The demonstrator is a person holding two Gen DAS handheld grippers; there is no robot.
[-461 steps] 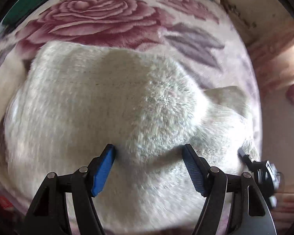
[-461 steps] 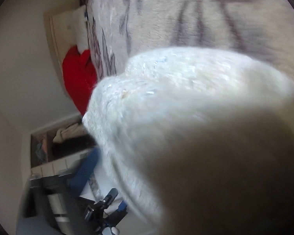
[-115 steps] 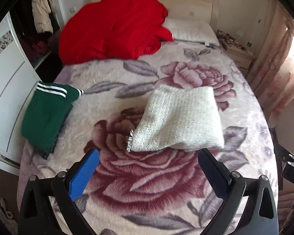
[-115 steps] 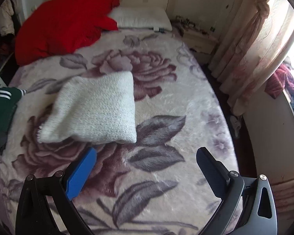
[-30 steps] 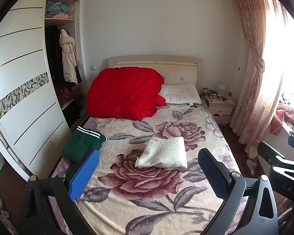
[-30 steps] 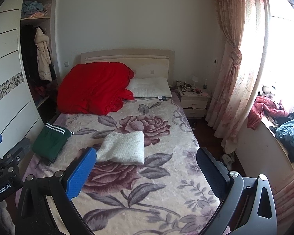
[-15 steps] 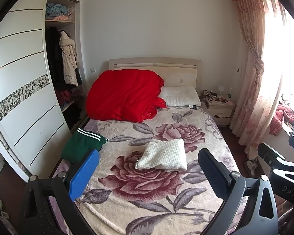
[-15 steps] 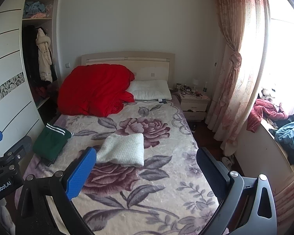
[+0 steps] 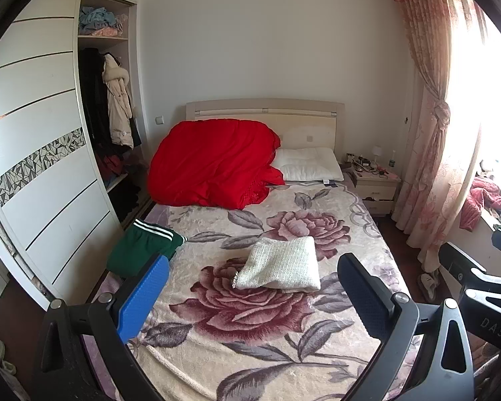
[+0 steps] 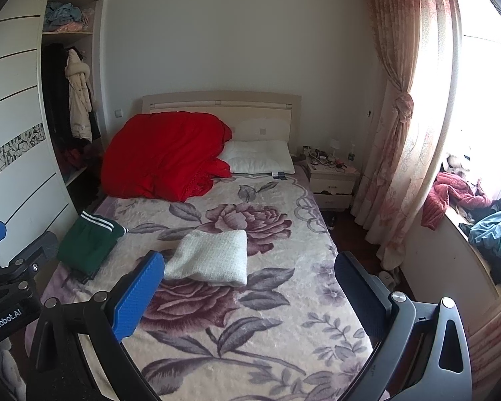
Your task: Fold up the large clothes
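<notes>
1. The near half of the bed (image 9: 250,351), in front of the folded white knit (image 9: 279,269), is bare blanket and can be reached from its foot.
2. Left of the knit, the bed's edge is taken up by a folded green garment (image 9: 143,247).
3. Behind the knit, the head of the bed is blocked by a red quilt (image 9: 213,163) and a white pillow (image 9: 309,168).
4. Right of the knit, a bare strip of blanket is left.

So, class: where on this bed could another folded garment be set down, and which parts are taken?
Free: the near end of the floral blanket, below the white folded sweater, and the strip right of it toward the curtain side. Crowded: the headboard end, under the red quilt and pillow, and the wardrobe edge, where the green garment lies.
</notes>
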